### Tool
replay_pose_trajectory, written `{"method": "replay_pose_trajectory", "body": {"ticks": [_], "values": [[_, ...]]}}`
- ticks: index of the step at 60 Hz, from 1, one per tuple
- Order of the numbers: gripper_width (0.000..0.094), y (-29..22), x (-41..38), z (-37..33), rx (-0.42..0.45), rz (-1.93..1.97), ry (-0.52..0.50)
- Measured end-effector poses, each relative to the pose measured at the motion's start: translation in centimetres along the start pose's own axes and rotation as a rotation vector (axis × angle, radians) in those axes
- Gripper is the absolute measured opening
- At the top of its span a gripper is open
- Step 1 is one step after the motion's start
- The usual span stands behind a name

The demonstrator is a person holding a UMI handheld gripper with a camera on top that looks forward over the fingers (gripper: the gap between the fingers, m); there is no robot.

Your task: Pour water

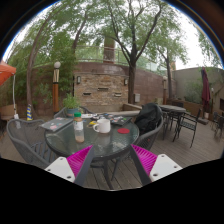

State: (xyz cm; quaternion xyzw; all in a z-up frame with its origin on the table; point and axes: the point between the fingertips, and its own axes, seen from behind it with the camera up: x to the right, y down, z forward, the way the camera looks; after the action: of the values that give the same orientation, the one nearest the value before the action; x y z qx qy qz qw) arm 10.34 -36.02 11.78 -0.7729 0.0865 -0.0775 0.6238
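The claw (111, 160) is spread wide and holds nothing, its pink pads (80, 158) hanging before the near edge of a round glass surface (95, 145). Beyond the fingers, near the surface's middle, a clear green-capped water bottle (78, 126) stands upright just beside a white mug (103, 125). A black backpack (150, 119) sits on a chair at the far right.

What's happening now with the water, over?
Gripper open, holding nothing. Bottle and white cup stand on the glass table, beyond the fingers. Nothing between the fingers and the bottle.
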Motion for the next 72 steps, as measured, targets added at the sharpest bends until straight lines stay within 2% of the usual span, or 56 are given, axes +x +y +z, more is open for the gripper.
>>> {"method": "replay_pose_trajectory", "body": {"ticks": [10,19,39,52,59,63,64,66,67,72], "values": [[0.0821,-0.7,-1.3,0.4,-0.001,0.008,-0.014],[0.0823,-0.3,-4.9,3.2,0.026,0.011,-0.115],[0.0816,-3.5,-16.4,17.3,0.100,0.041,-0.184],[0.0814,-3.4,-20.1,25.4,0.065,0.030,-0.135],[0.0811,-4.3,-20.1,28.7,0.093,0.007,-0.081],[0.0739,-4.8,-20.1,30.1,0.106,0.012,-0.054],[0.0681,-4.8,-20.2,30.4,0.106,0.015,-0.055],[0.0490,-4.7,-20.2,31.3,0.097,0.017,-0.066],[0.0449,-4.5,-20.4,31.6,0.092,0.019,-0.065],[0.0450,-4.8,-20.6,31.5,0.157,0.056,-0.067]]}}
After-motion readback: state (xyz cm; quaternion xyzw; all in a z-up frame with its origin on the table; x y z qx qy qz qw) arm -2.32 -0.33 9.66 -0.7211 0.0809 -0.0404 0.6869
